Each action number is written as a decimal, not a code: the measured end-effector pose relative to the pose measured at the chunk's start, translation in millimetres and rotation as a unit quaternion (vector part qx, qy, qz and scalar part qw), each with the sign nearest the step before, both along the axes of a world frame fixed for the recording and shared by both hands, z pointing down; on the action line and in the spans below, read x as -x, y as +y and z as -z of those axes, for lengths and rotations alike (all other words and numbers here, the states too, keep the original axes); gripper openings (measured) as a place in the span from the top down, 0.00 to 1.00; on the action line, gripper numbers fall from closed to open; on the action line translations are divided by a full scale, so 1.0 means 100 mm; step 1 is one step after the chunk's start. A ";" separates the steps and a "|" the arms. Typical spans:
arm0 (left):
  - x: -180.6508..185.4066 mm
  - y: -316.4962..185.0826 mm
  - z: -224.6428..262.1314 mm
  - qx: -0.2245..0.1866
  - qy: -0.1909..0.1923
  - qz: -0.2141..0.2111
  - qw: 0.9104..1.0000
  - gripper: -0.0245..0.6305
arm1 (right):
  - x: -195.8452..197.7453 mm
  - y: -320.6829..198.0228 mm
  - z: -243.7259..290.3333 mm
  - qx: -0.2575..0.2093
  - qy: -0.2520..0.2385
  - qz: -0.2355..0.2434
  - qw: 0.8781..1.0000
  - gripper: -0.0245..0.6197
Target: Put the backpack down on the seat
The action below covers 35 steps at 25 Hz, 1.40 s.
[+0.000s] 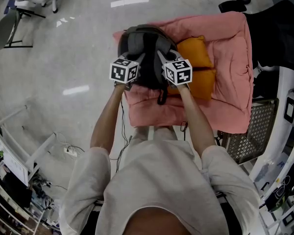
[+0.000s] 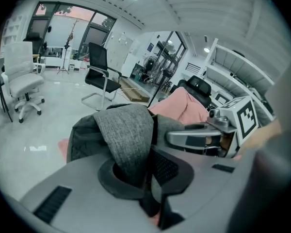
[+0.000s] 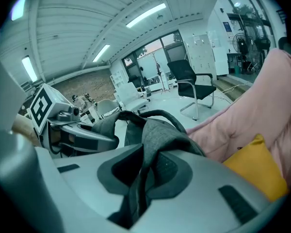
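Left hand-held gripper and right hand-held gripper pinch backpack straps over seat.

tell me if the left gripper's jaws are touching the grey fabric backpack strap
Touching. The left gripper view shows the left gripper with jaws clamped on the grey fabric backpack strap, fabric pinched between them, no gap.

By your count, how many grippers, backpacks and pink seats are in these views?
Grippers: 2, the left gripper and the right gripper, each shut on a strap
Grey backpack: 1
Padded pink seat: 1
Total: 4
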State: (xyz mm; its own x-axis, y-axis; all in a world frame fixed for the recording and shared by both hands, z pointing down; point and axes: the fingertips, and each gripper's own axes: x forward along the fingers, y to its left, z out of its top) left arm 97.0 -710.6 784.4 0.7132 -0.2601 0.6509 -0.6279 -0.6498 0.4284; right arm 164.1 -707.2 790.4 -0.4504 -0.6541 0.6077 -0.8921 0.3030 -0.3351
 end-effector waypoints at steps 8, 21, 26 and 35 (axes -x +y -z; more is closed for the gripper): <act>0.21 0.16 -0.07 0.005 0.000 0.024 1.000 0.56 | 0.15 0.11 0.06 -0.005 -0.019 0.005 1.000 0.48; 0.73 0.36 0.16 -0.021 -0.007 0.074 0.997 0.54 | 0.17 0.43 0.36 -0.037 0.019 -0.004 0.999 0.34; 0.77 0.47 0.56 -0.064 0.008 0.079 0.995 0.54 | 0.19 0.59 0.74 -0.071 0.027 -0.007 0.997 0.39; 0.86 0.74 1.37 -0.140 0.036 0.087 0.986 0.54 | 0.29 0.87 1.45 -0.133 0.050 0.002 0.990 0.55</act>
